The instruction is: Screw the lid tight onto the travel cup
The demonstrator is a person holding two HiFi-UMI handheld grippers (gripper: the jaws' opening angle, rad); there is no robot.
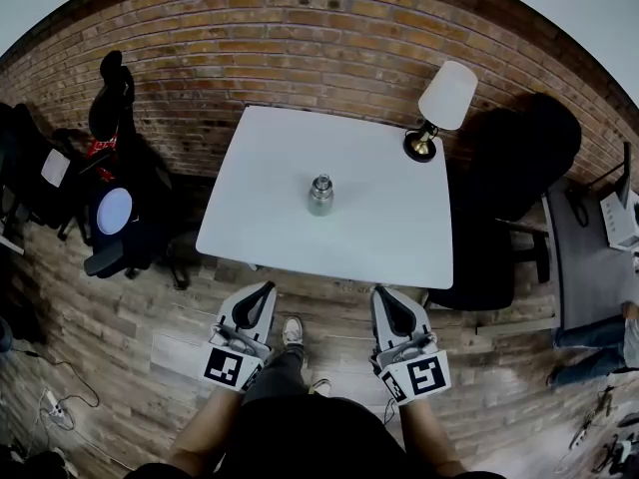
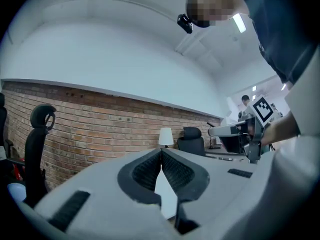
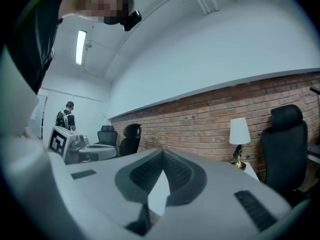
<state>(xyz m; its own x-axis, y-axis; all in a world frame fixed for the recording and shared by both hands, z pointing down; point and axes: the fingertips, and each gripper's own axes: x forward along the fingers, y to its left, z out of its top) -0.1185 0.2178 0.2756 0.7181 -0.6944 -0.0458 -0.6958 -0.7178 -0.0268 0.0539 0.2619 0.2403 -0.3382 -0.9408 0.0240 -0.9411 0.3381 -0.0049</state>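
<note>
A small metal travel cup (image 1: 320,195) with its lid on top stands upright near the middle of the white table (image 1: 260,218). My left gripper (image 1: 266,287) hangs short of the table's near edge, left of centre, shut and empty. My right gripper (image 1: 382,291) hangs beside it to the right, also shut with nothing in it. Both are well apart from the cup. In the left gripper view the jaws (image 2: 161,151) meet at the tips; in the right gripper view the jaws (image 3: 162,153) do the same. The cup is hidden in both gripper views.
A table lamp (image 1: 439,108) stands on the table's far right corner. A black office chair (image 1: 514,183) is at the right side, another chair (image 1: 120,198) at the left. A brick wall (image 1: 300,48) runs behind. Cables lie on the wooden floor (image 1: 60,407).
</note>
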